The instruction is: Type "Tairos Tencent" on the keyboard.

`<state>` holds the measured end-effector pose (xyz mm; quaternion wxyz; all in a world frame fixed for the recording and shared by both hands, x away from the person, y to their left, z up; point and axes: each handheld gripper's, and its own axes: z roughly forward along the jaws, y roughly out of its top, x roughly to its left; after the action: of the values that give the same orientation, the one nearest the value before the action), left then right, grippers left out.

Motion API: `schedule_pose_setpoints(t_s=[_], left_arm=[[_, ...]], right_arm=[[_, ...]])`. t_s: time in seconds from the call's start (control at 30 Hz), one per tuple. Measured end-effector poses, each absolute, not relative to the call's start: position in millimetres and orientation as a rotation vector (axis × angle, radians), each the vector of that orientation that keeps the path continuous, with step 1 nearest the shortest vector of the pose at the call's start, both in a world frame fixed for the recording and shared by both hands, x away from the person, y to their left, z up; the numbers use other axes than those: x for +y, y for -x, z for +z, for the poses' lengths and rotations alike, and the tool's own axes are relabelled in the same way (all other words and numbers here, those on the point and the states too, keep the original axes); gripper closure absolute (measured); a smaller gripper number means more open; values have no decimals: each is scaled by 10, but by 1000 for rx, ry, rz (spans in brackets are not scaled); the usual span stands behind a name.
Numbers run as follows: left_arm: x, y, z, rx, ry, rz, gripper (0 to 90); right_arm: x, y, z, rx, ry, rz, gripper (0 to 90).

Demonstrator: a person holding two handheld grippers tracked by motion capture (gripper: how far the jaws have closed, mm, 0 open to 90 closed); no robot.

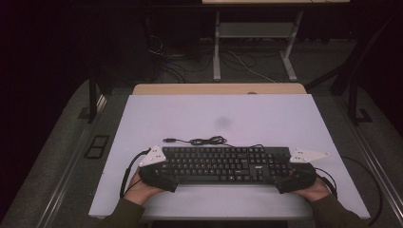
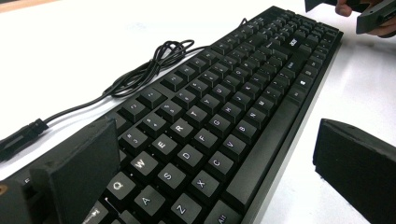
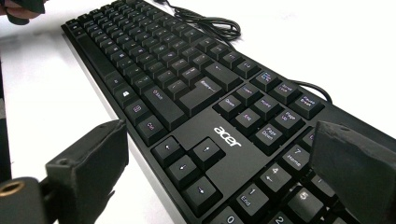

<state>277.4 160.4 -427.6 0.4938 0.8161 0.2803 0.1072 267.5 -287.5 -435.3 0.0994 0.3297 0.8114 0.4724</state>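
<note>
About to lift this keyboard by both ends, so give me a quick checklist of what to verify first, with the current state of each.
1. Left gripper at the left end of the black plastic Acer keyboard: ok.
2. Right gripper at the number-pad end: ok.
3. Left jaws open, one over the keys, one off the front edge: ok.
4. Right jaws open, straddling the front edge: ok.
5. Pads gripping the keyboard: not ok, neither is pressing yet.
6. Thin black USB cable lying loose on the white table behind the keyboard, clear of both grippers: ok.
</note>
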Motion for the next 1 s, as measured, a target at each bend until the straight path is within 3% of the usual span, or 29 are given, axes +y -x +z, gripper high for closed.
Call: schedule_pose_setpoints(t_s=[1.0], left_arm=[[1548, -2780, -4257, 664, -1966, 250, 0]], right_arm=[[-2731, -2737, -4312, 2395, -941, 1467, 47]])
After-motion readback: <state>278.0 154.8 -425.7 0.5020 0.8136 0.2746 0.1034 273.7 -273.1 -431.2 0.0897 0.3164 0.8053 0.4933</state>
